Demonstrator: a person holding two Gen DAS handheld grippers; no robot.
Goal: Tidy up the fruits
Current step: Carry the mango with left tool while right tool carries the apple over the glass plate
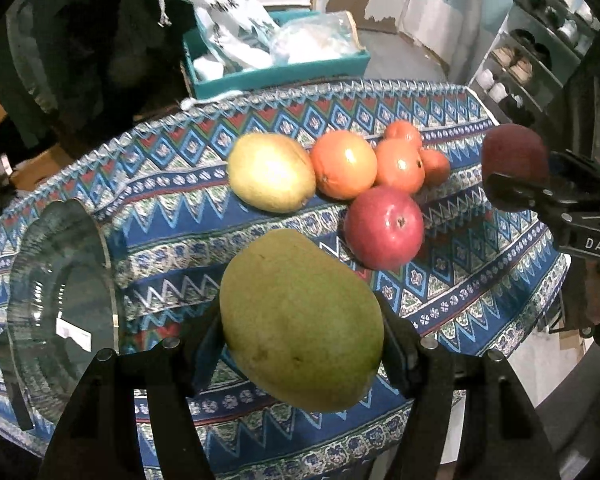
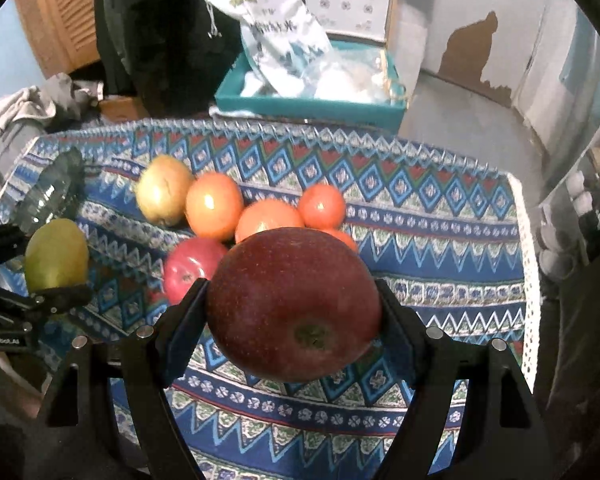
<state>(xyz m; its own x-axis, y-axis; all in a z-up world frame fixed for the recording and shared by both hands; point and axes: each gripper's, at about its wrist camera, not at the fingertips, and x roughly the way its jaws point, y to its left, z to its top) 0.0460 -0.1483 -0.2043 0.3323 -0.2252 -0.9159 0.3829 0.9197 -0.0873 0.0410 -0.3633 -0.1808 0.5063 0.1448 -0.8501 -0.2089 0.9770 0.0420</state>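
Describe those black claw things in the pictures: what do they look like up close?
Both are matte black. The left gripper and the right gripper each have two flat, angular fingers with dark blue-tinted pads inside and round silver bolt heads along the top. White "DAS" lettering marks the right one's side in the left wrist view. No cables or sleeves show.

Left wrist view: looks forward and down along its fingers from the near left of the patterned tablecloth, close above it. Right wrist view: same heading, from the tablecloth's near right. Both share the cloth's centre, its fruit cluster, and the teal tray beyond.
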